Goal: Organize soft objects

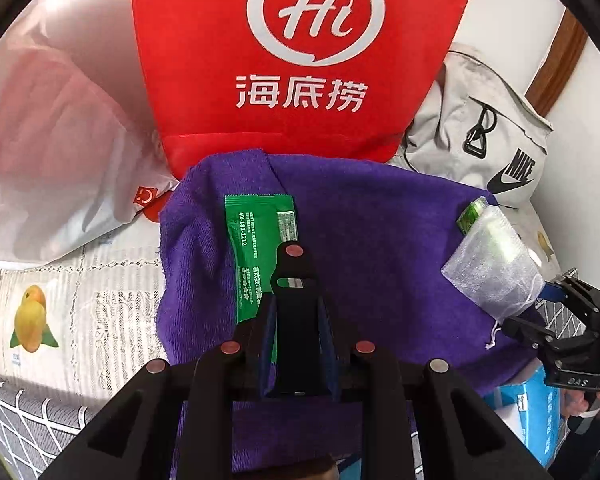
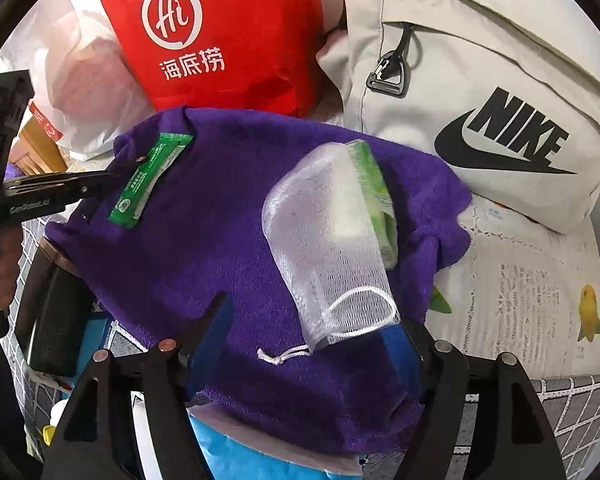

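The green sachet (image 1: 260,248) lies flat on the purple towel (image 1: 380,240), toward the towel's left portion. The left gripper (image 1: 296,280) is closed on the sachet's near end, fingers together over the packet, reaching forward and low along the towel surface. In the right wrist view it enters from the left edge, nearly level, with its tip at the sachet (image 2: 150,180).

The white mesh pouch (image 2: 328,248) rests on the towel's (image 2: 220,248) right portion with a green packet (image 2: 374,196) partly inside it, one end projecting from the far end. The drawstring loop lies at the pouch's near end. The right gripper (image 2: 312,340) has its jaws spread apart; the right blue finger (image 2: 396,344) touches the pouch's near corner, the left finger stands clear over the towel. In the left wrist view it comes in from the right edge against the pouch (image 1: 492,268).

Bare towel lies between sachet and pouch. A red tote (image 1: 300,60) stands at the towel's far edge, a white plastic bag (image 1: 60,140) to its left and a grey Nike bag (image 2: 480,100) to its right. A fruit-print cloth (image 2: 520,300) covers the surface on both sides of the towel.
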Motion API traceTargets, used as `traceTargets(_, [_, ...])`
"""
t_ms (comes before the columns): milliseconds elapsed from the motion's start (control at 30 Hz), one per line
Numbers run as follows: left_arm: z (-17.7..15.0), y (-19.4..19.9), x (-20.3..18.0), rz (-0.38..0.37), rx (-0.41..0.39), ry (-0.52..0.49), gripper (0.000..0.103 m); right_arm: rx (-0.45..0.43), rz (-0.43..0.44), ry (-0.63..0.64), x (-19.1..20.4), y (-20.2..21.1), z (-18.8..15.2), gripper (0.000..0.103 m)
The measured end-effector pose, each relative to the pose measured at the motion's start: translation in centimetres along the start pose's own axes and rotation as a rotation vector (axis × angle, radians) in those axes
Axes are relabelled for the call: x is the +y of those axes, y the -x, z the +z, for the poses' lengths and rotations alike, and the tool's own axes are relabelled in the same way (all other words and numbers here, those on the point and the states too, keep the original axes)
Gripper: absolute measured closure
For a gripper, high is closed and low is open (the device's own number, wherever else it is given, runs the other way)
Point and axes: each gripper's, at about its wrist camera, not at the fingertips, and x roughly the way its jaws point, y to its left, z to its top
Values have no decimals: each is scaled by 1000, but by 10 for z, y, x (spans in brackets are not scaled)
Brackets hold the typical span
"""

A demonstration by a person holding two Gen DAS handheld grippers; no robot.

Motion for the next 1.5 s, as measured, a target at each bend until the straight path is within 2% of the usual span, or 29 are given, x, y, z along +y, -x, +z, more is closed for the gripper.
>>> traceTargets(367, [3,-18,1,33,37,10,82,-60,-16,-32,-10,25,-1,30])
traceTargets(400, [3,-17,1,34,36,10,80,-62,-19,-33,-10,26,-1,30])
traceTargets(500, [2,-11,6,38,31,25,67,-63,-25,-39,-11,28,-4,30])
traceTargets(733, [-5,12,9,57,12,37,63,-69,-20,-54,-6,39,-12,30])
traceTargets(1100, [-45,72,3,74,-33,53,60,-113,12,-18,27,83,-45,30])
traceTargets(1367, [-93,106,-1,60,-48,78,59,-97,86,8,62,98,-85,30])
traceTargets(1500, [-115,118,0,38,-57,91,59,-64,102,42,81,95,-102,40])
